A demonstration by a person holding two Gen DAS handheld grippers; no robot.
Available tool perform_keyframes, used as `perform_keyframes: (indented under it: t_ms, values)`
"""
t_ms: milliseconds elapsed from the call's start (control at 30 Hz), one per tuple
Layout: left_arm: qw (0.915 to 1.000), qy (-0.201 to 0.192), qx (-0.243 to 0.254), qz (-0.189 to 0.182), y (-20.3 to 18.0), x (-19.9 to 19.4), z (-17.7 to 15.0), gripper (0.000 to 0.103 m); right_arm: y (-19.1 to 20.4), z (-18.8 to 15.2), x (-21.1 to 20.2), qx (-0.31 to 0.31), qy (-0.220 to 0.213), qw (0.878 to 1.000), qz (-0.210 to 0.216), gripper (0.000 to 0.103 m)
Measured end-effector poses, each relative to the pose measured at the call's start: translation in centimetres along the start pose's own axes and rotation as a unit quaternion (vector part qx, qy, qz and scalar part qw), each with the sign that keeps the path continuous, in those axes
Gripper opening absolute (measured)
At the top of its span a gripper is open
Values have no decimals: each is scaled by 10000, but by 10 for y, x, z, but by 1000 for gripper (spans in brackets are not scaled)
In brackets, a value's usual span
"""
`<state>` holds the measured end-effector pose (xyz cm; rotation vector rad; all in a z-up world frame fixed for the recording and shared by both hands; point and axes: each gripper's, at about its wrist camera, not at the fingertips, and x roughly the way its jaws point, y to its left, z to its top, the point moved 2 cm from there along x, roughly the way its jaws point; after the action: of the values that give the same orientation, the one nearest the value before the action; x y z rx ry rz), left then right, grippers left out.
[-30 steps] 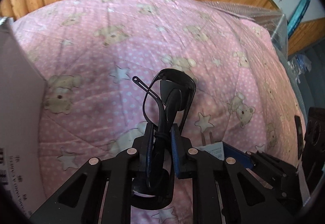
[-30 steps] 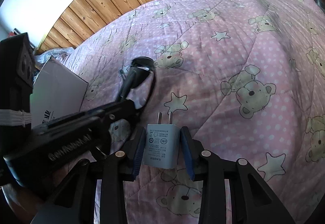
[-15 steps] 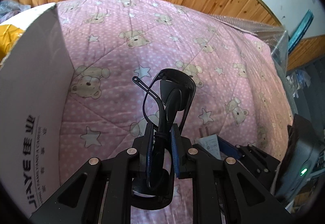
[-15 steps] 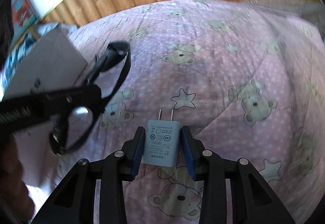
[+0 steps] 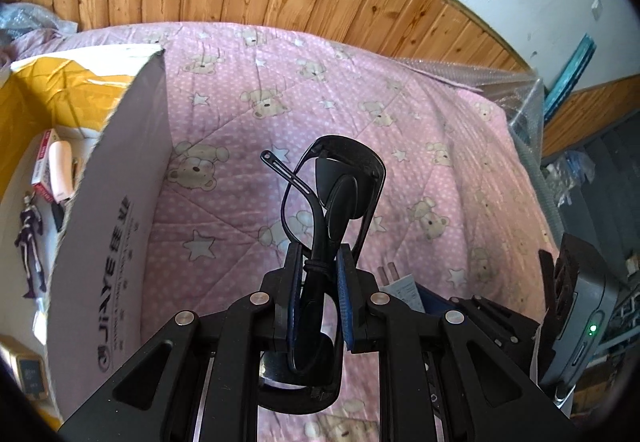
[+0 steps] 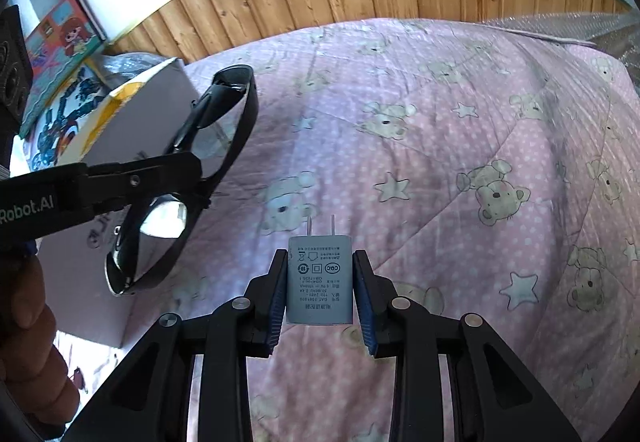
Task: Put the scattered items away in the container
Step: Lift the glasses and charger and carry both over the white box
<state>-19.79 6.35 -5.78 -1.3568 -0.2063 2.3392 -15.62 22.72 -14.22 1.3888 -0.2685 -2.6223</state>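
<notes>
The lower lens of the sunglasses (image 5: 298,374) is hidden behind the left gripper (image 5: 319,282). The cardboard box (image 5: 116,242) is cut off at the frame's edge. The print on the charger (image 6: 320,280) cannot be read.

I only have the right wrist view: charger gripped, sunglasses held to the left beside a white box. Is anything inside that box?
Observer: Yes. The left wrist view looks into the box, and a small purple figure lies on its floor.
Operator: Anything else?
Observer: A red-and-white packet lies farther in.
Operator: How is the left gripper holding the sunglasses?
Observer: The left gripper clamps the folded sunglasses between its blue pads, with one lens sticking out forward.
</notes>
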Motion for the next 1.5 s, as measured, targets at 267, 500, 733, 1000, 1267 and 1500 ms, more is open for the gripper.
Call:
perform_keyframes:
  t_ms: [267,500,733,1000,1267,1500]
  values:
    - [9999,-160,-25,-33,1,-28,-15,17,21,-12,-20,-135,-54,9998,141,33]
    - [9996,-279,9,-82,-4,-48,-28,17,35,-17,-37,-250,-144,9993,249,33]
    - [9989,-440,60,-164,-10,-70,-34,17,47,-19,-54,-376,-276,9983,357,33]
    - [9975,-677,41,-194,-9,-98,-35,17,65,-16,-71,-688,-446,9954,488,33]
    - [9961,-853,-141,-202,7,-121,-36,17,84,-13,-86,-891,-592,9922,641,33]
    - [9940,-1017,-326,-234,23,-139,-35,17,100,-4,-96,-1124,-704,9885,732,33]
